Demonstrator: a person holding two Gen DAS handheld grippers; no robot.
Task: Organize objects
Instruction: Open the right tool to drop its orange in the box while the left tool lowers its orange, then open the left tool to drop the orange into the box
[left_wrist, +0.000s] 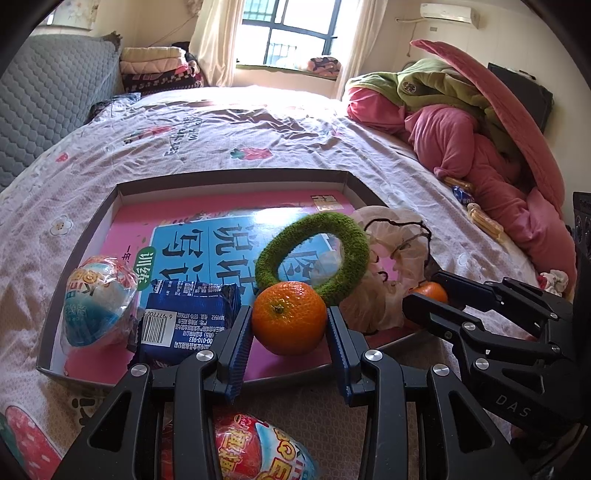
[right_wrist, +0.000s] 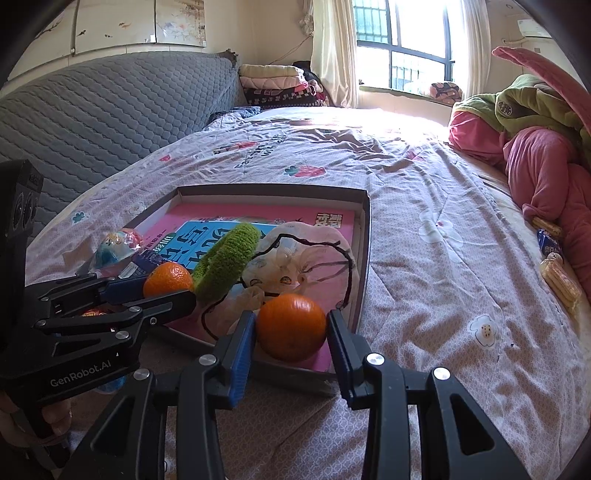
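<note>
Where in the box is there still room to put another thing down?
The far end of the tray, on the pink book beyond the green ring, is bare. The near end is crowded: oranges, blue packet, toy egg, plastic bag.

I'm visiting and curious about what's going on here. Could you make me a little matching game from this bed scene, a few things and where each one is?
Things:
1. green fuzzy ring
2. blue snack packet
3. left gripper
4. red egg-shaped toy

Places or states:
A. lying on the bedsheet outside the box
B. shut on an orange
C. propped up, leaning behind an orange
D. flat in the box beside a wrapped blue-and-white ball

Pairs: 1-C, 2-D, 3-B, 4-A
</note>
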